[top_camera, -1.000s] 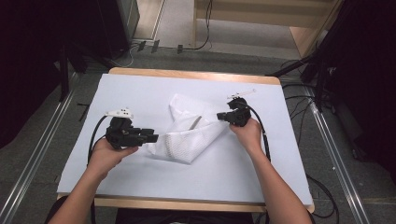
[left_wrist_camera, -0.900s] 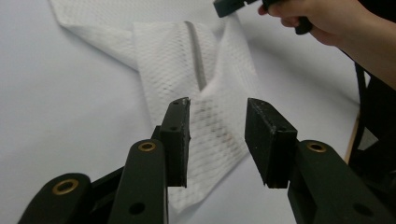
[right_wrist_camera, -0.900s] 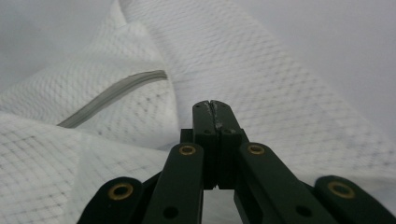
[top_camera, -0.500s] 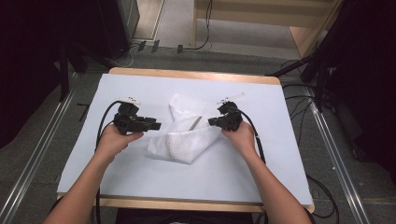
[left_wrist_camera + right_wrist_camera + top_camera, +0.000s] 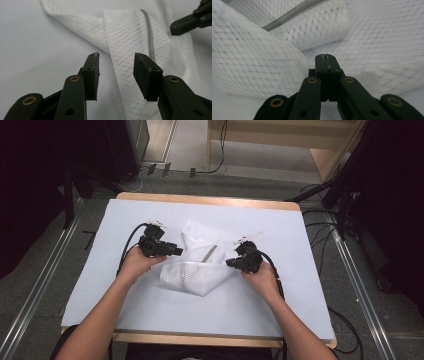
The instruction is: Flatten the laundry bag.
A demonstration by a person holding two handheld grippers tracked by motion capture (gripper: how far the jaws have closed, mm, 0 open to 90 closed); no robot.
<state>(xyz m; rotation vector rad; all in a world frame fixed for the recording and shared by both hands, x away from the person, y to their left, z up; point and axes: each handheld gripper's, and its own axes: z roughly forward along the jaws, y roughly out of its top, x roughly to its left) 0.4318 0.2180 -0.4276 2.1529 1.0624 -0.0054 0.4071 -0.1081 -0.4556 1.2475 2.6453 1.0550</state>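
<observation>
White mesh zip bag [image 5: 197,265] lay folded mid-table on the pale sheet [image 5: 125,305]. Left gripper [image 5: 116,72] had jaws wide apart w/ a fold edge between them. Right gripper [image 5: 325,58] was pressed tight, maybe pinching mesh; couldn't tell. Best: close left fully on fold, then pull slow & flat.

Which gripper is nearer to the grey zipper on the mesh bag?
Left. The left gripper hangs open beside the zipper; the right gripper, shut, sits farther off at the mesh bag's edge.
</observation>
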